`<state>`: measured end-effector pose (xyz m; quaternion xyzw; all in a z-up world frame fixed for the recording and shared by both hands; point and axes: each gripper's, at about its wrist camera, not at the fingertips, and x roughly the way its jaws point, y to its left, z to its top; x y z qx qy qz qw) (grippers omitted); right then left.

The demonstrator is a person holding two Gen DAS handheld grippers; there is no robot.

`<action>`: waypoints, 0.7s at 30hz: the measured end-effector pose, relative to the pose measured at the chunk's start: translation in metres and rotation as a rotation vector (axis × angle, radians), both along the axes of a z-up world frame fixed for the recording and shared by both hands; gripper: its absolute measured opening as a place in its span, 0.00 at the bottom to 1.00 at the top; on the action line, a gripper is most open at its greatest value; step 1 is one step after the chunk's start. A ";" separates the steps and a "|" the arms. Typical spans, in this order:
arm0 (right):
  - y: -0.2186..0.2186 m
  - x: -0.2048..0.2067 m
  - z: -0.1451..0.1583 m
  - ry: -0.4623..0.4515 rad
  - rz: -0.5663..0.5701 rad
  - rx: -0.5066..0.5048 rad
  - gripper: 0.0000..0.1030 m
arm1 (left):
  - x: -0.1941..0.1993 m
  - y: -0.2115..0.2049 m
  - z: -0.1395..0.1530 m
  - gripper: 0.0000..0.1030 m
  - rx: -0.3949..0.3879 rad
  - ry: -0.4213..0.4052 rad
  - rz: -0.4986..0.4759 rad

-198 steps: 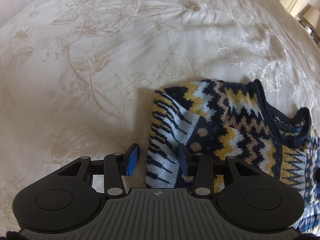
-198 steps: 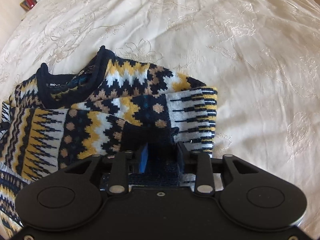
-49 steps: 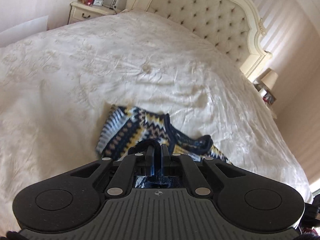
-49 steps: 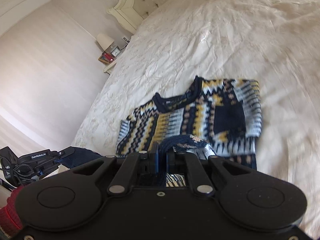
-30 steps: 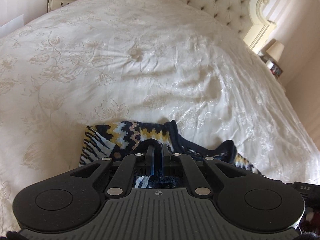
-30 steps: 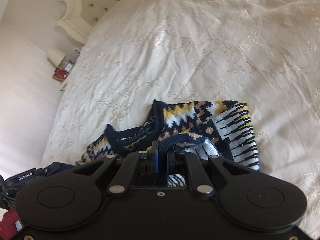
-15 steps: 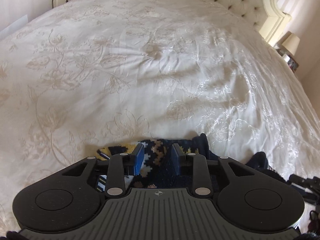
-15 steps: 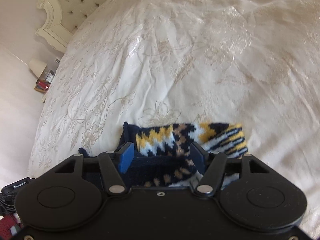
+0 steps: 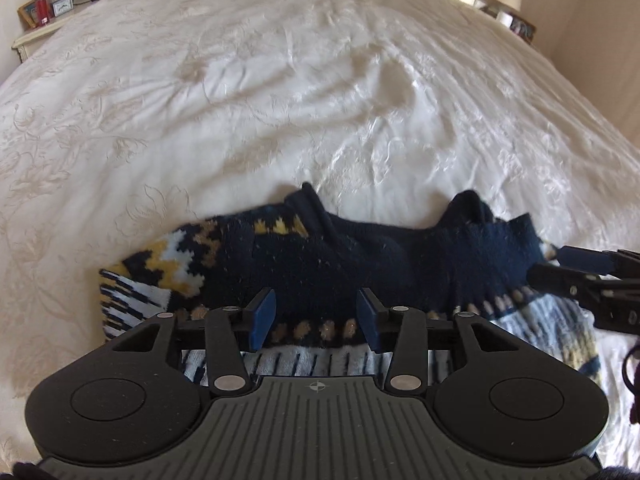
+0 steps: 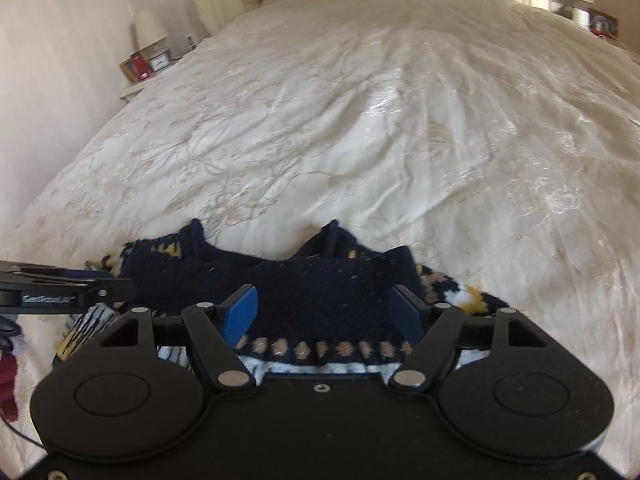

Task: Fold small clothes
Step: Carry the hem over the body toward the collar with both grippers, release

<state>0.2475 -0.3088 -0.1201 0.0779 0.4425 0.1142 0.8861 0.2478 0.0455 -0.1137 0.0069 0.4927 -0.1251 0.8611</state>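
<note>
Evidently we are releasing: left gripper and right gripper jaws are opening, gripping nothing, so the folded sweater settles on the bedspread just ahead of both.

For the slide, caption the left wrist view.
Left gripper opening above the folded patterned sweater on the cream bedspread.
</note>
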 end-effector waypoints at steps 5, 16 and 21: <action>0.019 0.011 -0.025 0.077 0.104 -0.046 0.74 | 0.018 0.010 -0.021 0.42 0.074 0.042 0.040; 0.007 0.043 -0.060 0.168 0.097 -0.180 0.77 | 0.043 0.033 -0.035 0.50 0.128 0.089 0.091; 0.006 0.035 -0.045 0.151 0.056 -0.147 0.80 | 0.022 0.023 -0.007 0.49 0.120 0.055 0.108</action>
